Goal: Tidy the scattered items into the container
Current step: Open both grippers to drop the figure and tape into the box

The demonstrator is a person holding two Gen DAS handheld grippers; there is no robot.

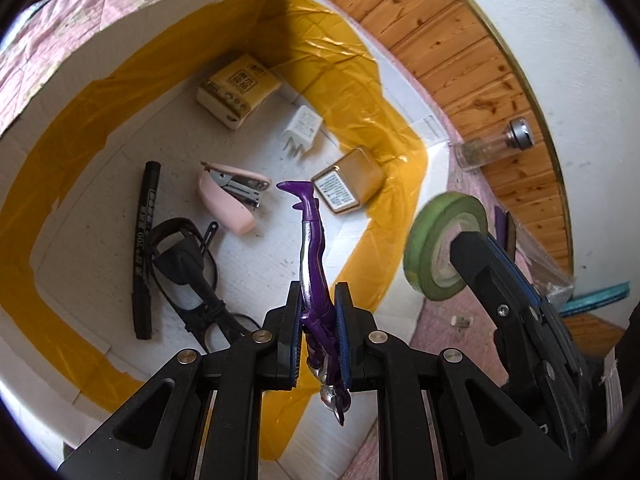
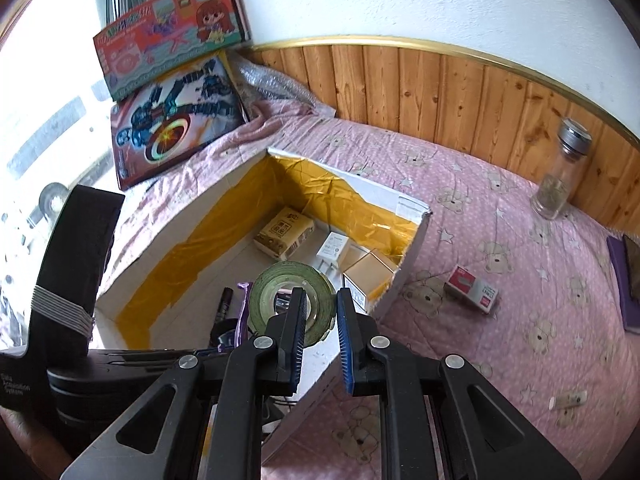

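My left gripper (image 1: 318, 292) is shut on a purple pen-like tool (image 1: 314, 248) and holds it over the open white box (image 1: 400, 92) lined with yellow tape. My right gripper (image 2: 320, 300) is shut on a green tape roll (image 2: 280, 298), gripping one side of its ring above the box's near corner. The roll also shows in the left wrist view (image 1: 440, 244). Inside the box lie a black marker (image 1: 145, 252), a pink stapler (image 1: 232, 200), a black cable (image 1: 184, 264), a white charger (image 1: 301, 130), a yellow-white pack (image 1: 236, 88) and a gold tin (image 1: 346, 184).
A red staple box (image 2: 474, 294) lies on the pink bedspread (image 2: 520, 360) right of the box. A glass bottle (image 2: 560, 172) stands by the wooden wall panel. A purple notebook (image 2: 626, 280) is at the far right. Toy boxes (image 2: 172, 112) lean at the back left.
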